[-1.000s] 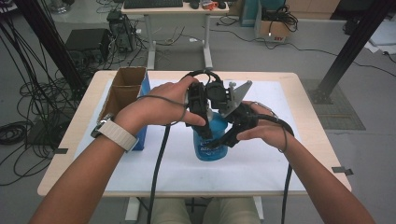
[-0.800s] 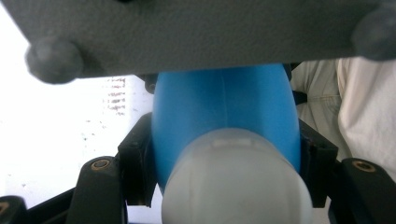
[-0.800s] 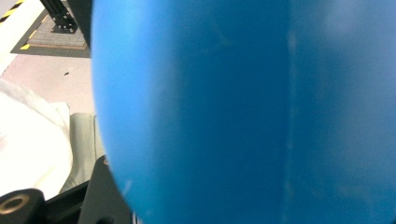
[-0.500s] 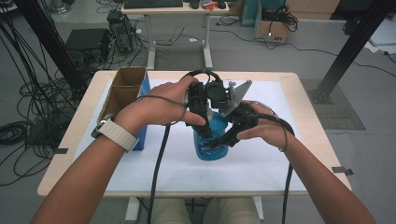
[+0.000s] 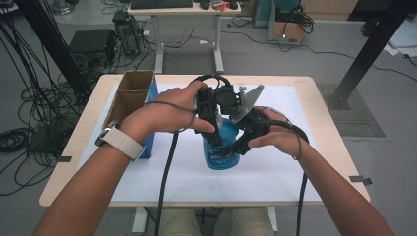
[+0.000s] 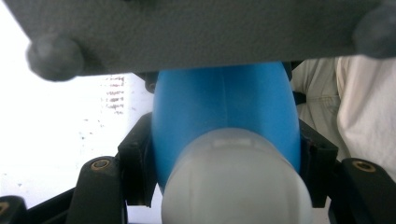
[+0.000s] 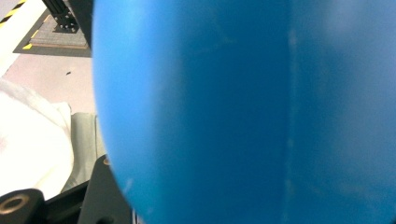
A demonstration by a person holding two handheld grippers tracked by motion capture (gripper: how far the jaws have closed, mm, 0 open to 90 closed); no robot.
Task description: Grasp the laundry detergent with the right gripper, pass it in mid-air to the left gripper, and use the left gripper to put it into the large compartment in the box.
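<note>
Two grippers meet at frame centre: left gripper (image 5: 212, 129) fingers clamp the blue bottle (image 5: 222, 150) steady on the counter (image 5: 314, 91); right gripper (image 5: 241, 142) fingers' spread can't be told.

Pale grey watch strap (image 5: 119, 143), black tools, brass screws (image 6: 100, 164), trailing black cables (image 5: 164, 182)
</note>
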